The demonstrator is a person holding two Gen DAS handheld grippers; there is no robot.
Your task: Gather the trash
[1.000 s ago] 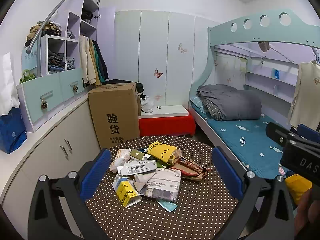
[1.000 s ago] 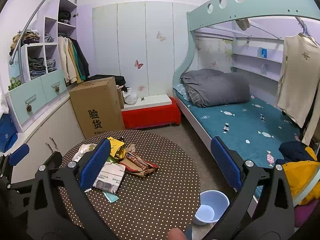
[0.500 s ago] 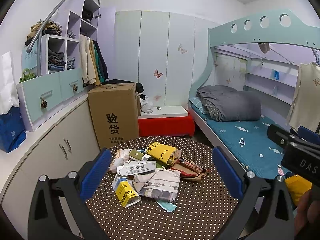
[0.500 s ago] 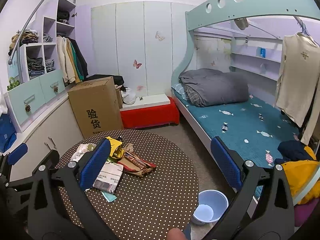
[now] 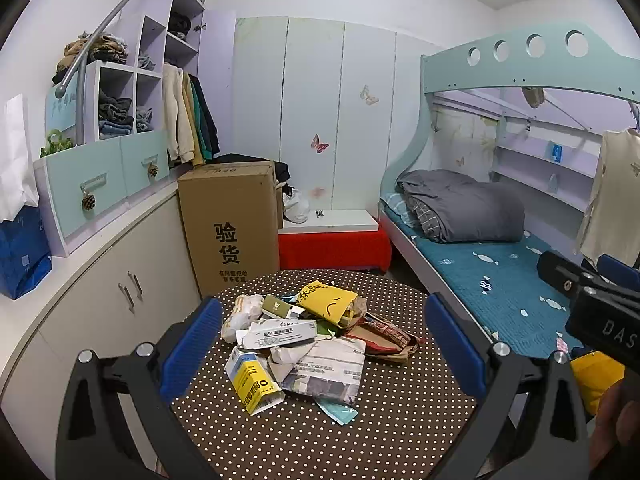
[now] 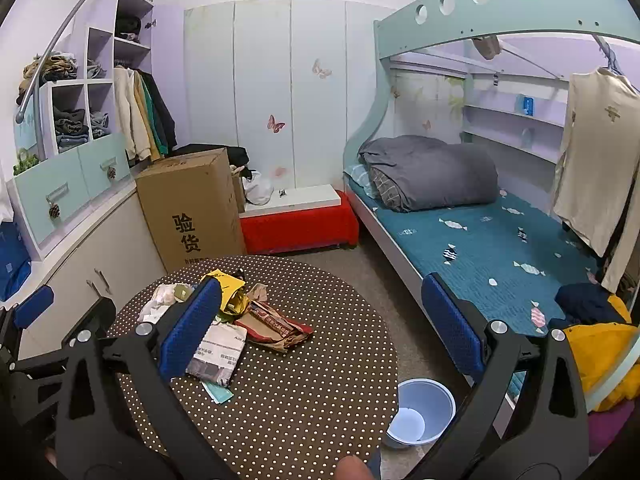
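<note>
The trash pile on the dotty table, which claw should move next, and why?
Probably the left gripper: lower it toward the trash pile and close on the yellow box at its near edge. Both grippers are open and empty, nothing is picked up yet, and the bucket on the floor by the table looks empty.

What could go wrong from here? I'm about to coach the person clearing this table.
The trash pile is loose and overlapped, so gripping the yellow box may drag neighbours off the table. The bin sits on the floor beside the table's edge, so dropped pieces could miss it.
</note>
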